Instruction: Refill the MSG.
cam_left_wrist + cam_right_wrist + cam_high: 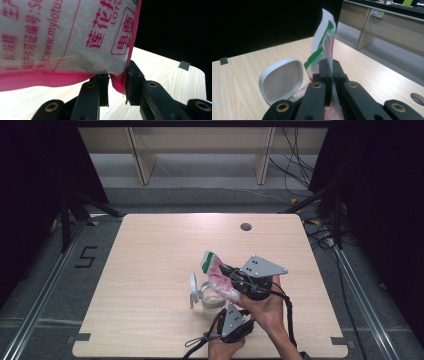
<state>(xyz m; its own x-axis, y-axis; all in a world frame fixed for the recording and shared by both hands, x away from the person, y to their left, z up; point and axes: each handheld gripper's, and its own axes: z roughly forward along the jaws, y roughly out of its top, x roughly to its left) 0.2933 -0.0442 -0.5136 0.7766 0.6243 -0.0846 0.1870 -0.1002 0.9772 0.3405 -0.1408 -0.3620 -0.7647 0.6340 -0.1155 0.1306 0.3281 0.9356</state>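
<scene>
A plastic bag (216, 272) of white grains, pink print, green and white top, hangs tilted over a clear tub (212, 299) whose white flip lid (193, 289) stands open. My right gripper (229, 270) is shut on the bag's upper part; in the right gripper view the film (324, 32) rises from between the closed jaws (329, 67), with the lid (282, 78) to their left. My left gripper (232, 302) comes up from below. Its jaws (117, 85) pinch the bag's pink bottom corner, and the bag's printed side (62, 37) looms above.
The wooden table (150, 250) has a round cable hole (245, 226) near its far edge. Wooden desk legs and floor cables lie beyond the table. Both of the person's hands are at the near right edge.
</scene>
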